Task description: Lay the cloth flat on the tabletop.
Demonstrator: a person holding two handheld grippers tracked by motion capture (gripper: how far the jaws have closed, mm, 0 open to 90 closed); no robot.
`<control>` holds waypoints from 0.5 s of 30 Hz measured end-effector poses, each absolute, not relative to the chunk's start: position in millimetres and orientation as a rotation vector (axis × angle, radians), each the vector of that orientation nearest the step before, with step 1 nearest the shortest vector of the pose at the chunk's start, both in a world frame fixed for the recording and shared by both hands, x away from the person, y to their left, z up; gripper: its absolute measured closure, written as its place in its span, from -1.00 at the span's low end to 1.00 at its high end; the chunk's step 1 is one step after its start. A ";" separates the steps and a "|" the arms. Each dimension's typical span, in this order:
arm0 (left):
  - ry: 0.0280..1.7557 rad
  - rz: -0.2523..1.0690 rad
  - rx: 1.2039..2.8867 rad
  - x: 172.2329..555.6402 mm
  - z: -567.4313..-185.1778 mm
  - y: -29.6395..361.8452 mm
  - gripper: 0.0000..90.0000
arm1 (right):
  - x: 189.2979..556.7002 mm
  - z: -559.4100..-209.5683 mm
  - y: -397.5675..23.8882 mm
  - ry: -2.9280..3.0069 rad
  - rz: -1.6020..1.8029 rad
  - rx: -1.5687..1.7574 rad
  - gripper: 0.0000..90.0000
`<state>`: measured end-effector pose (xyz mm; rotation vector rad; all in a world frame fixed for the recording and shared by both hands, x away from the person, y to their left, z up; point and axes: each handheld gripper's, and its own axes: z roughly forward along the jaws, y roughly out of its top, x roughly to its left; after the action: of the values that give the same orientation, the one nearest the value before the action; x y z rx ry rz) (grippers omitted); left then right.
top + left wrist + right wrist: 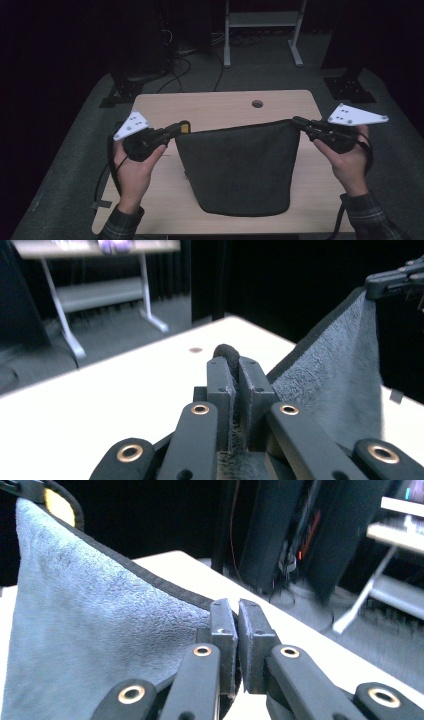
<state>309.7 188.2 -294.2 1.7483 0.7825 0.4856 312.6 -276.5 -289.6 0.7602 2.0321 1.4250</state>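
- High view: dim overall, the room beyond the table [220, 102] nearly black; soft, low contrast.
- Left gripper view: tabletop washed out to near white; background shelf frame [65, 295] blurred.
- Right gripper view: far equipment out of focus; towel [90, 645] nap sharp near the jaws.

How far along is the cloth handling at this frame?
Done: both far corners of the grey cloth are pinched, by the left tool and the right tool, and its top edge is stretched between them. In hand: the cloth is raised there. Left: its lower edge lies on the table; no fold yet.
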 end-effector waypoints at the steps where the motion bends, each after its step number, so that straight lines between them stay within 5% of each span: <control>1: 0.799 0.471 1.760 317.3 -303.4 186.5 0.89 | 318.8 -298.7 -277.1 2.048 1.412 0.784 0.89; 15: 0.976 0.424 1.780 417.3 -378.3 162.8 0.88 | 408.8 -372.0 -272.6 2.133 1.245 1.055 0.89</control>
<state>417.3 162.8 -378.3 1.7804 0.9755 0.4243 408.8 -272.6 -372.0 1.0551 2.1328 1.2451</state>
